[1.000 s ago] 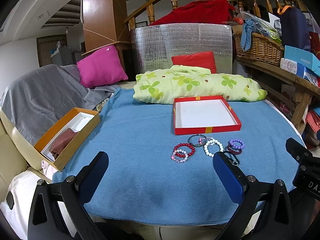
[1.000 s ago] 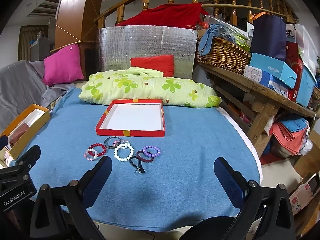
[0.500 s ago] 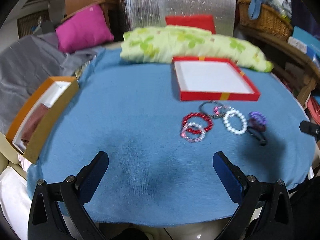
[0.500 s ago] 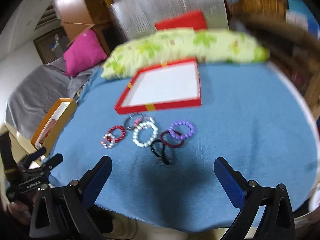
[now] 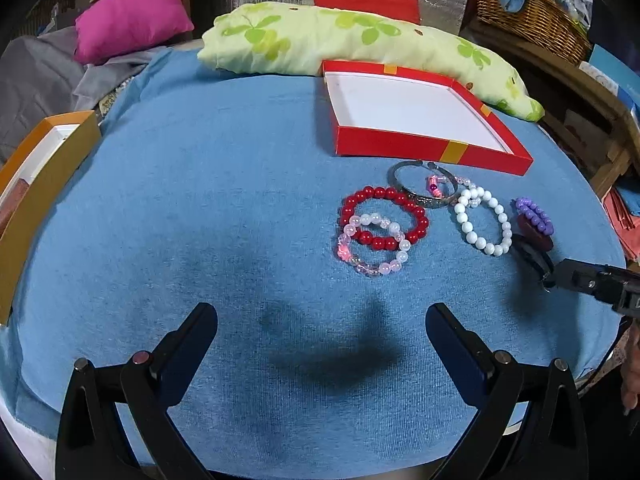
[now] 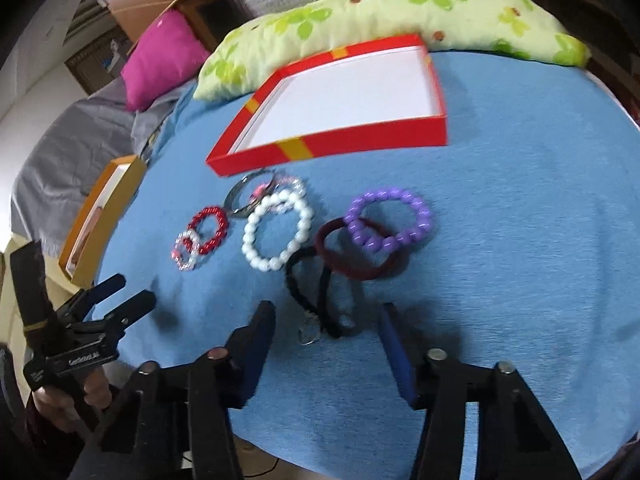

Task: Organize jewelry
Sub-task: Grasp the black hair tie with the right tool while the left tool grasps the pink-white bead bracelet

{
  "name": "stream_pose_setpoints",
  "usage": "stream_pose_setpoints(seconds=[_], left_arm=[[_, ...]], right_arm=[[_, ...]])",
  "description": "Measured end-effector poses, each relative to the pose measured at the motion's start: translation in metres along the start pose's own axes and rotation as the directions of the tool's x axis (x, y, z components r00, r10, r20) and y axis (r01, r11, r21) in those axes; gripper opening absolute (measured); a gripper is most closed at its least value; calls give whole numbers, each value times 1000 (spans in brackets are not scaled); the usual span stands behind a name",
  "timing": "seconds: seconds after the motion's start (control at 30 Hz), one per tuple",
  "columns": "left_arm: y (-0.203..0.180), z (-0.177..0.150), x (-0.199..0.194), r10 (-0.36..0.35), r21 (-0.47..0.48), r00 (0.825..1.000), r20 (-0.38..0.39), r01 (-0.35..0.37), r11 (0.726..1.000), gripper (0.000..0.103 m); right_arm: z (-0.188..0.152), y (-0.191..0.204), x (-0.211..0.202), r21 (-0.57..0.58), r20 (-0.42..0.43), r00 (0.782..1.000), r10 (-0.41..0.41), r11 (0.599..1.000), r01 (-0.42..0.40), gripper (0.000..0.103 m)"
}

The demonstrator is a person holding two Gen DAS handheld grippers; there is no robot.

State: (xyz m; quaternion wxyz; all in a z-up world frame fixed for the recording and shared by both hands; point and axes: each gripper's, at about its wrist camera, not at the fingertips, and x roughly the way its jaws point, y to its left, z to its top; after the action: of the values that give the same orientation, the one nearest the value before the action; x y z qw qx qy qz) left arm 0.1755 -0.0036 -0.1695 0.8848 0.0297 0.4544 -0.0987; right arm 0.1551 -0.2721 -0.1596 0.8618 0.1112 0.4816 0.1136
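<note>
Several bracelets lie on the blue cloth in front of an empty red tray (image 5: 400, 148) (image 6: 360, 142): red beads (image 5: 400, 196) (image 6: 218, 226), pink-clear beads (image 5: 372, 266), a metal bangle (image 5: 404, 190), white beads (image 5: 500, 232) (image 6: 260, 262), purple beads (image 6: 404, 236), a maroon band (image 6: 360, 272) and a black hair tie (image 6: 296, 288). My left gripper (image 5: 322, 344) is open and empty, near the front of the cloth, short of the red and pink bracelets. My right gripper (image 6: 328, 344) is open, its fingers either side of the black hair tie's near end.
An orange box (image 5: 44, 168) with a white lining sits at the left edge. A green-patterned pillow (image 5: 360, 44) lies behind the tray. A wicker basket (image 5: 532, 12) and boxes stand on a wooden shelf at right. The cloth drops off at the front and right edges.
Both grippers have moved forward and down toward the bracelets. The right gripper has narrowed and now straddles the black hair tie; it also rolled to the left.
</note>
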Motion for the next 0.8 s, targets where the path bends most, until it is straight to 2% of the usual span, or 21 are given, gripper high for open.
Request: stream_pose_setpoints(seconds=[0.03, 0.1, 0.17, 0.23, 0.27, 0.37, 0.5, 0.8], left_arm=[[0, 0, 0, 4, 6, 1000, 4, -4, 1000, 103], [0, 1, 1, 14, 21, 1000, 15, -15, 1000, 103], [-1, 2, 2, 8, 20, 1000, 15, -8, 1000, 103], [0, 3, 3, 1, 15, 1000, 18, -2, 1000, 102], [-1, 4, 3, 1, 16, 1000, 21, -1, 1000, 100], [-2, 5, 2, -13, 17, 999, 30, 13, 1000, 96], [-2, 8, 1, -26, 11, 999, 43, 26, 1000, 96], [-4, 20, 15, -42, -27, 998, 44, 43, 999, 96]], right_arm=[[0, 2, 2, -6, -3, 1000, -9, 1000, 9, 54], [-1, 3, 9, -12, -20, 1000, -17, 1000, 16, 38], [-2, 3, 15, -3, -44, 999, -9, 1000, 9, 32], [-3, 4, 16, -9, -31, 999, -29, 1000, 29, 21], [-3, 5, 16, -18, -25, 999, -34, 999, 33, 13], [-5, 8, 16, -23, -14, 999, -30, 999, 30, 10], [-8, 10, 6, -48, 22, 1000, -15, 999, 16, 9], [-10, 6, -12, -14, 53, 989, 142, 990, -141, 9]])
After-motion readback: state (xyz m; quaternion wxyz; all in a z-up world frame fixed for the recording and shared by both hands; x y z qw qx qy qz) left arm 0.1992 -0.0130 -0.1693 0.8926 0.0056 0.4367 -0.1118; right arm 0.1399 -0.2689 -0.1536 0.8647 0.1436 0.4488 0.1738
